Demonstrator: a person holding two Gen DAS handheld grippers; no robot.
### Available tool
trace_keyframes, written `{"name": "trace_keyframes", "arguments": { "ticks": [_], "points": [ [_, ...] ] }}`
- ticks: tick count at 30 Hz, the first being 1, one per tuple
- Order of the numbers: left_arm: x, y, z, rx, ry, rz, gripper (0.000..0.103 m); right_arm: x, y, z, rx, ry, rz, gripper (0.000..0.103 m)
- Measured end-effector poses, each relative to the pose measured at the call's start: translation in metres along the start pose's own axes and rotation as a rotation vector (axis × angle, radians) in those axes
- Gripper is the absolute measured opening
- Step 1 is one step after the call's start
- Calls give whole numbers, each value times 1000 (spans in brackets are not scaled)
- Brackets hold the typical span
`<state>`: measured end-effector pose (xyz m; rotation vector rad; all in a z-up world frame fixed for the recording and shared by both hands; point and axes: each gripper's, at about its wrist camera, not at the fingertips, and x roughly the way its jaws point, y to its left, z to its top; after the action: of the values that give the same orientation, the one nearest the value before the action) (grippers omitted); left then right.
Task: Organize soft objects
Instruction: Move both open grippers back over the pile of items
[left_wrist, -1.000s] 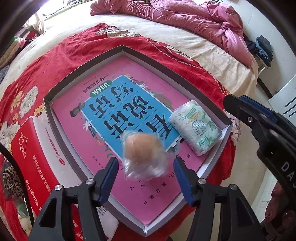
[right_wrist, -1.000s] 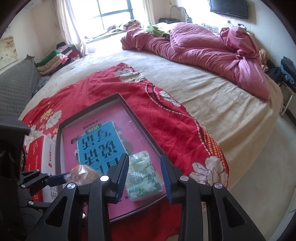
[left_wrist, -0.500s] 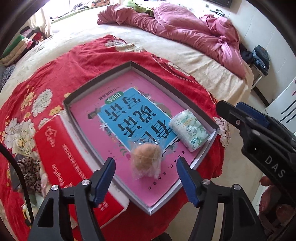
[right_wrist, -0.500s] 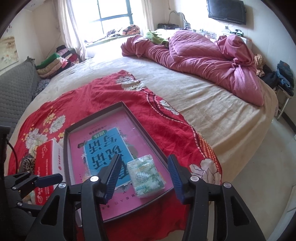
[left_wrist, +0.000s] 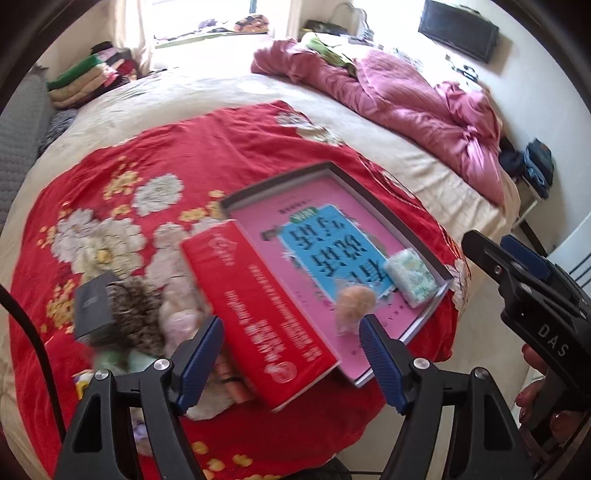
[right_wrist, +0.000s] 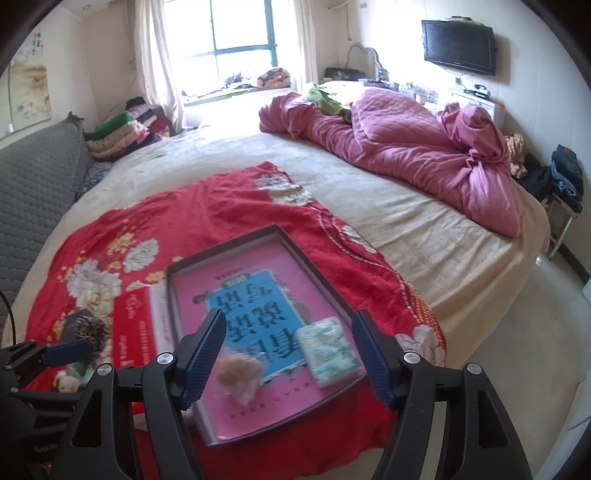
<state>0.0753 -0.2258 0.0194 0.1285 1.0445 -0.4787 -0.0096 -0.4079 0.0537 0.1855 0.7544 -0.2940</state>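
A shallow grey-rimmed tray (left_wrist: 384, 210) with a pink and blue book cover in it lies on a red flowered blanket. In it rest a bun in a clear bag (left_wrist: 354, 304) and a white-green tissue pack (left_wrist: 412, 277). My left gripper (left_wrist: 290, 328) hovers above the tray's near left corner, its jaws opening with nothing between them. My right gripper (right_wrist: 288, 321) hangs over the tray (right_wrist: 314, 266), jaws opening and empty, with the bun (right_wrist: 238, 373) and the tissue pack (right_wrist: 328, 350) lying below it.
A long red pack (left_wrist: 258, 314) lies against the tray's left side. Left of it sits a heap of soft things, among them a leopard-print piece (left_wrist: 136, 314) and a dark small box (left_wrist: 92, 306). A pink quilt (right_wrist: 424, 155) is bunched at the bed's far side.
Both grippers have risen and drawn back from the tray with their jaws spreading wider. The bun and the tissue pack stay in the tray. The left view has swung left onto the red pack and heap.
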Motion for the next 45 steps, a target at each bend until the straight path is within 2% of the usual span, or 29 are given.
{"name": "trace_keyframes", "arguments": {
  "ticks": [20, 25, 33, 45],
  "points": [
    [-79, 99, -33, -116, -85, 95, 76, -52, 92, 6, -119, -66, 64, 75],
    [-95, 126, -41, -154, -102, 112, 76, -61, 113, 7, -151, -83, 102, 75],
    [-110, 169, -52, -223, -118, 147, 76, -66, 142, 7, -203, -89, 131, 75],
    [-104, 221, -79, -323, -89, 162, 76, -57, 176, -5, -268, -69, 173, 75]
  ]
}}
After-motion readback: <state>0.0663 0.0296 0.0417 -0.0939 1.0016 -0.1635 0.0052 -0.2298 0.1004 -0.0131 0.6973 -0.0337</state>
